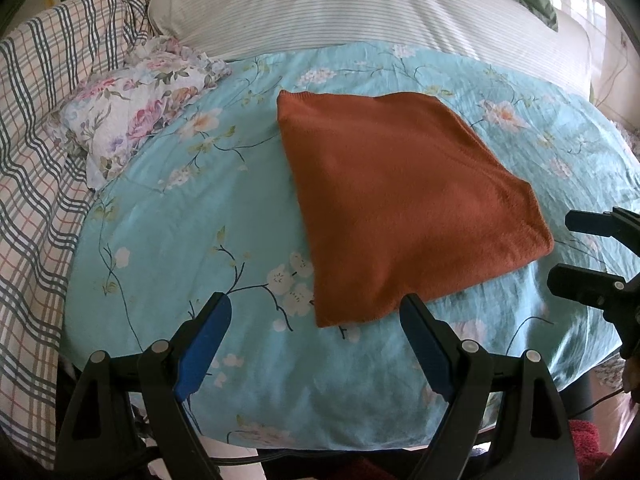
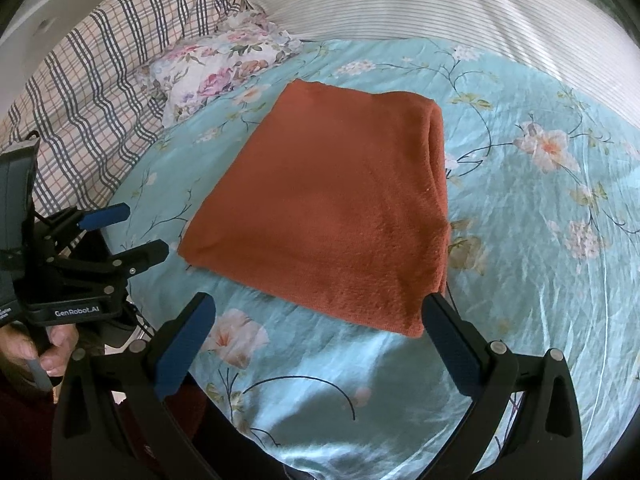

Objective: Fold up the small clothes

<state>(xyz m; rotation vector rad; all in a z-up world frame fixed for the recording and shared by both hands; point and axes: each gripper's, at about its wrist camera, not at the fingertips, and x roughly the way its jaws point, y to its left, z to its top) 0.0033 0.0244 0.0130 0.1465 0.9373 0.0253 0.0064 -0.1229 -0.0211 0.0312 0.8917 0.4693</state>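
The rust-orange knitted garment (image 1: 404, 208) lies flat at the centre of both wrist views on the turquoise floral sheet (image 1: 168, 240), squared into a compact four-sided packet with doubled edges showing along its right side in the right wrist view. That layering suggests the folding of this piece is complete or nearly so, and its central, uncrowded position looks chosen to leave working room on every side. A crumpled floral cloth (image 1: 132, 108) sits at the upper left of the frame, apart from the garment and against a plaid blanket (image 1: 36, 152); it may be the next item, though that is a judgement only. A striped pillow (image 1: 360, 8) fills the top of the frame. The left gripper (image 1: 316, 312) stands wide open at the bottom of its view, empty; its right fingertip overlaps the garment's near edge in the picture, and contact cannot be confirmed. The right gripper (image 2: 320, 312) is likewise spread wide and holds nothing, its right fingertip close to the garment's near corner at lower centre. Both tools flank the near edge with nothing clamped, consistent with a finished fold or a pause before the next pick.
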